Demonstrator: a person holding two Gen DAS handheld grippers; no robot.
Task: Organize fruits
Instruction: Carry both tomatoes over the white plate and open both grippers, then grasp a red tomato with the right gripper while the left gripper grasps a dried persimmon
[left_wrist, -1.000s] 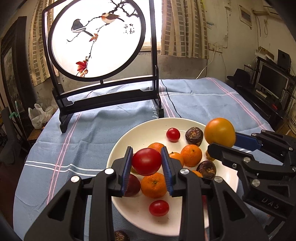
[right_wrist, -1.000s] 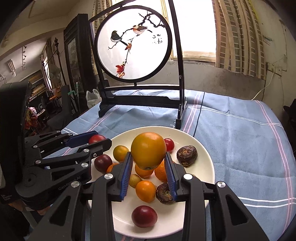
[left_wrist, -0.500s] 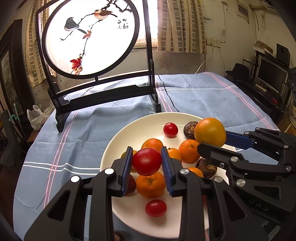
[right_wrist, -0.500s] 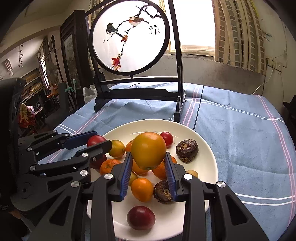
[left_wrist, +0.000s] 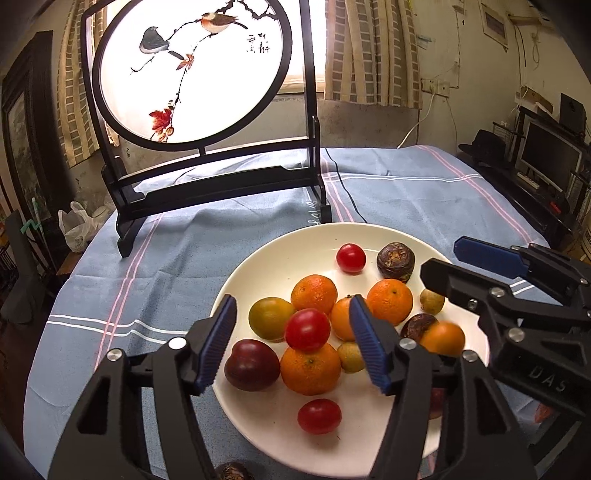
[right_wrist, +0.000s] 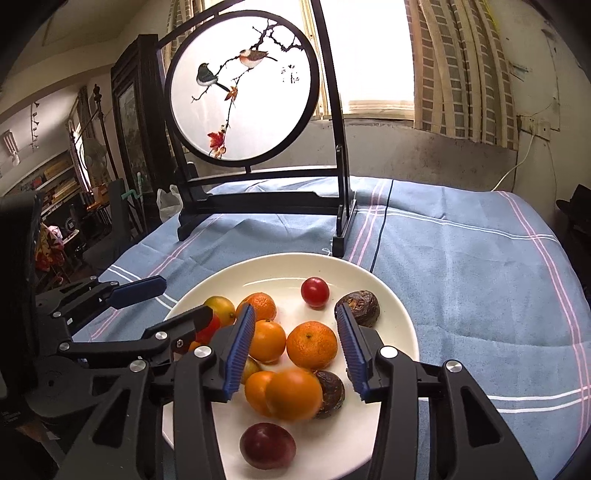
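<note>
A white plate (left_wrist: 280, 269) on the blue cloth holds several oranges, tomatoes, dark plums and brown passion fruits. My left gripper (left_wrist: 293, 343) is open above the plate, with a red tomato (left_wrist: 307, 329) lying free between its fingers on top of an orange (left_wrist: 310, 368). My right gripper (right_wrist: 295, 350) is open over the plate (right_wrist: 391, 306). A large orange (right_wrist: 293, 394) shows blurred just below its fingers among the other fruit; it also shows in the left wrist view (left_wrist: 442, 339).
A black wooden stand with a round bird painting (left_wrist: 192, 74) stands at the back of the table. A black cable (left_wrist: 343, 184) runs past it. A brown fruit (left_wrist: 231, 472) lies on the cloth by the plate's near rim.
Both grippers have opened. The red tomato left the left gripper and sits on the fruit pile. The large orange left the right gripper and is dropping onto the plate.
</note>
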